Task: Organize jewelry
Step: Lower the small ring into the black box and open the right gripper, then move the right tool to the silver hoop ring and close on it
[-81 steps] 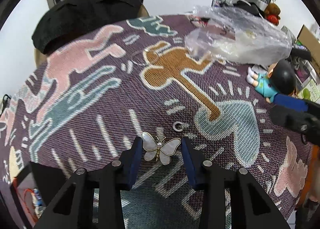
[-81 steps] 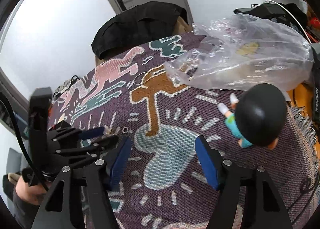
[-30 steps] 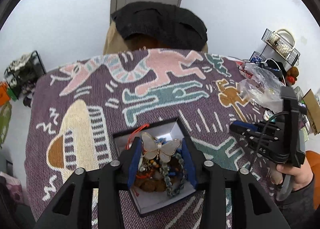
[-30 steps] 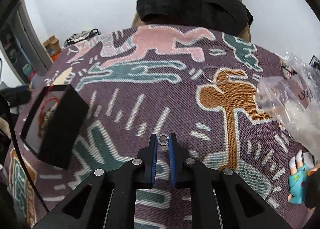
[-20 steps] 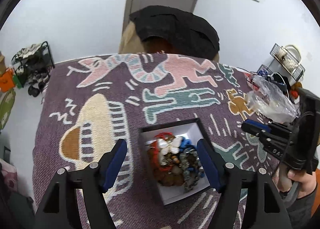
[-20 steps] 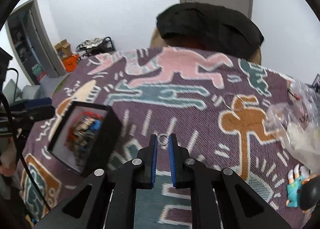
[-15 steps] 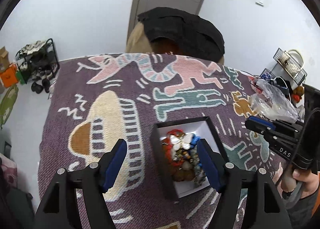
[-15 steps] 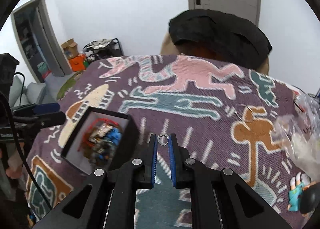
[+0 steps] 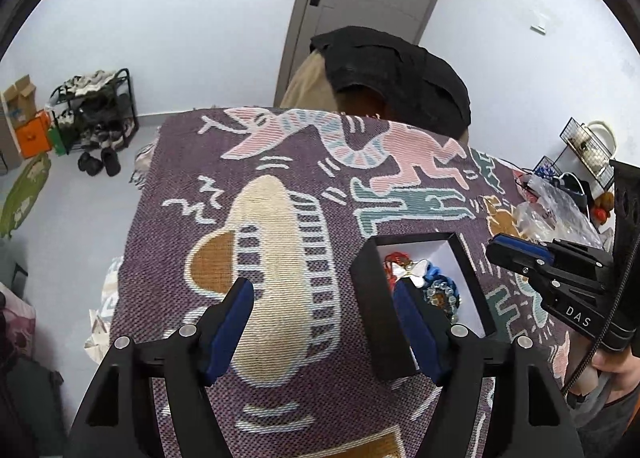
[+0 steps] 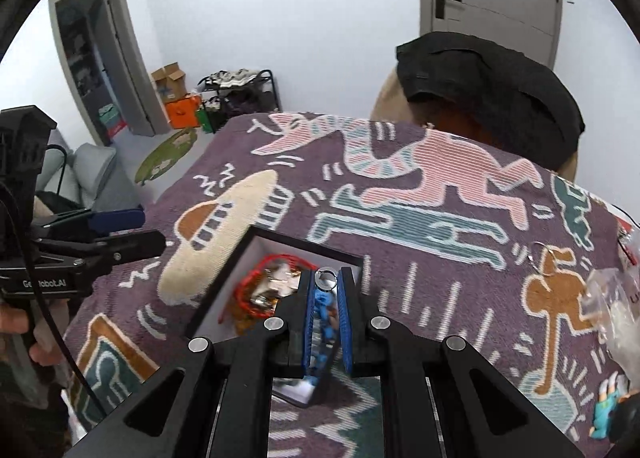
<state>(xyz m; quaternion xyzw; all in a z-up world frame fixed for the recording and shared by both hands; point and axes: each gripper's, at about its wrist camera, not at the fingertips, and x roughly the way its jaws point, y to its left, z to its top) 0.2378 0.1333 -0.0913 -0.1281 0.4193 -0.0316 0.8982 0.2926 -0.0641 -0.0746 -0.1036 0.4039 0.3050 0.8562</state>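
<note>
A black jewelry box [image 9: 372, 298] with a white lining sits on the patterned purple cloth; it also shows in the right wrist view [image 10: 224, 286]. It holds beads, red cord and the pearl butterfly brooch [image 9: 412, 272]. My left gripper [image 9: 324, 298] is open and empty, just left of the box. My right gripper [image 10: 326, 282] is shut on a small silver ring [image 10: 325, 276] and holds it above the box. The right gripper also shows in the left wrist view [image 9: 520, 254], to the right of the box.
A crumpled clear plastic bag [image 9: 552, 213] lies at the cloth's right side, with a thin wire hoop [image 10: 546, 254] near it. A doll's feet [image 10: 608, 410] show at the right edge. A chair draped in black [image 9: 392, 73] stands behind the table.
My left gripper let the butterfly brooch go into the box, opened and drew back to the left. My right gripper carried the silver ring from the cloth to above the box.
</note>
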